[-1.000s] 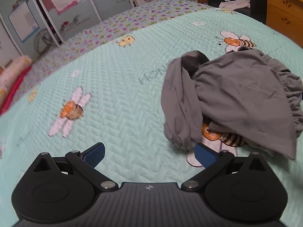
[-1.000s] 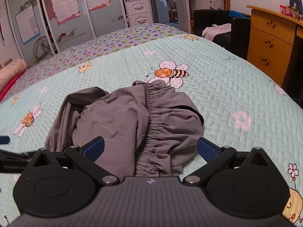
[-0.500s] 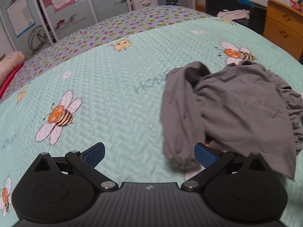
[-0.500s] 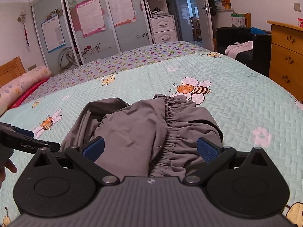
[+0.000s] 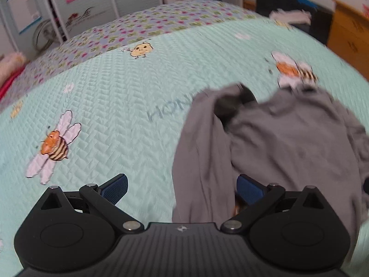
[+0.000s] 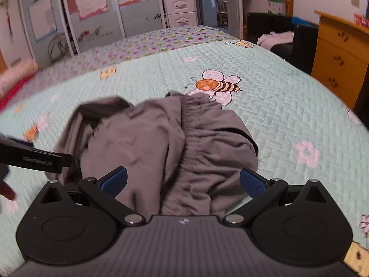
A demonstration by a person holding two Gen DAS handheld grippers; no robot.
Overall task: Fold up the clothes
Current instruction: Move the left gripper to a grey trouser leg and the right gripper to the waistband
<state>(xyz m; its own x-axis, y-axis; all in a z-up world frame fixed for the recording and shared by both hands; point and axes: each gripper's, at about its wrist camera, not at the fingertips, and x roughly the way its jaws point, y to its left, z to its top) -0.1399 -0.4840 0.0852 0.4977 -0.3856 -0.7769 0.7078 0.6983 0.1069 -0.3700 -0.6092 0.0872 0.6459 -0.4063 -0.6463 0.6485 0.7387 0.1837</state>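
Since a second ago both grippers have closed in on the one crumpled grey elastic-waist garment (image 6: pixel 161 143), which now fills more of each view and reaches between their fingers. It lies heaped on the mint-green quilted bee-print bedspread (image 5: pixel 115 106). The left gripper (image 5: pixel 182 187) has its jaws spread wide with nothing clamped, a hanging grey fold lying between them. The right gripper (image 6: pixel 183 181) is likewise wide open over the gathered waistband, empty. Two grippers, one garment; three bee prints show in the left view.
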